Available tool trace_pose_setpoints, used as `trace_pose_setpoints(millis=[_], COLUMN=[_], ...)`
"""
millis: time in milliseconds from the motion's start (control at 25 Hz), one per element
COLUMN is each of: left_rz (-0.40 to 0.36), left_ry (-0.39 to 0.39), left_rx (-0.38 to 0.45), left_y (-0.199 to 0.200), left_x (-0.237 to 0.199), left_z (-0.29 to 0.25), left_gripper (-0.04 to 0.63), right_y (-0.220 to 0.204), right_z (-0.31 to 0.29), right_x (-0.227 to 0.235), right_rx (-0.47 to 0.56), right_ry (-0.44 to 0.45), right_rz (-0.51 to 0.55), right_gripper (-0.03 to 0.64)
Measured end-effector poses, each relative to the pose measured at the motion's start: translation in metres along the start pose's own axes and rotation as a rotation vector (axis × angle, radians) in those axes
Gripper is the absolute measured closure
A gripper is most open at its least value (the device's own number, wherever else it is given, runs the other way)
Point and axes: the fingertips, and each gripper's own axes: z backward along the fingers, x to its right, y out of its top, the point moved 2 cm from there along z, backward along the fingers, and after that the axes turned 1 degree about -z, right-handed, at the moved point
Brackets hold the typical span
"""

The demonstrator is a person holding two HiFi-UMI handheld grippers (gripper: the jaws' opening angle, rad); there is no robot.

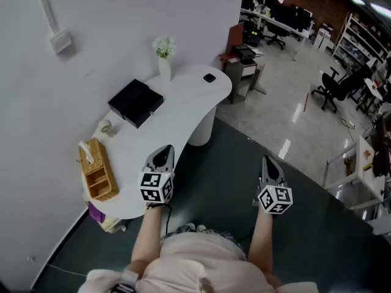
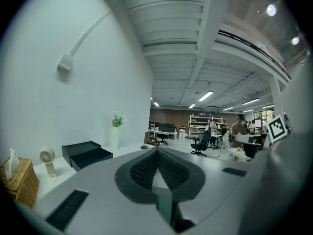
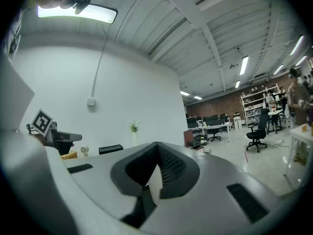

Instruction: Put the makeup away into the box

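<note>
A black box (image 1: 135,102) lies on the white curved table (image 1: 183,112) by the wall; it also shows in the left gripper view (image 2: 85,153) and as a thin dark shape in the right gripper view (image 3: 111,149). A small flat black item (image 1: 209,77) rests near the table's far end. My left gripper (image 1: 162,152) hovers shut over the table's near edge, nothing in it (image 2: 157,151). To its right, over the dark floor, my right gripper (image 1: 269,162) is held level, its jaws together and empty (image 3: 157,146).
A white vase with flowers (image 1: 164,57) stands behind the box. A small fan (image 1: 105,127) and a wicker organizer (image 1: 98,170) sit at the table's near left. Beyond the table are office desks, shelves and chairs (image 1: 333,87), with people in the distance.
</note>
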Motion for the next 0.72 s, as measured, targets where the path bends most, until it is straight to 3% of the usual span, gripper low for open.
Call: trace_pose_setpoints(millis=[720], left_rz=[0.004], left_ry=[0.008], left_rx=[-0.022], left_y=[-0.011], left_x=[0.001], left_z=[-0.001], left_gripper=[0.569], right_y=[-0.006], right_z=[-0.011], right_x=[-0.015], right_rx=[-0.024], right_ry=[0.043], right_rz=[0.03], right_gripper=[0.601])
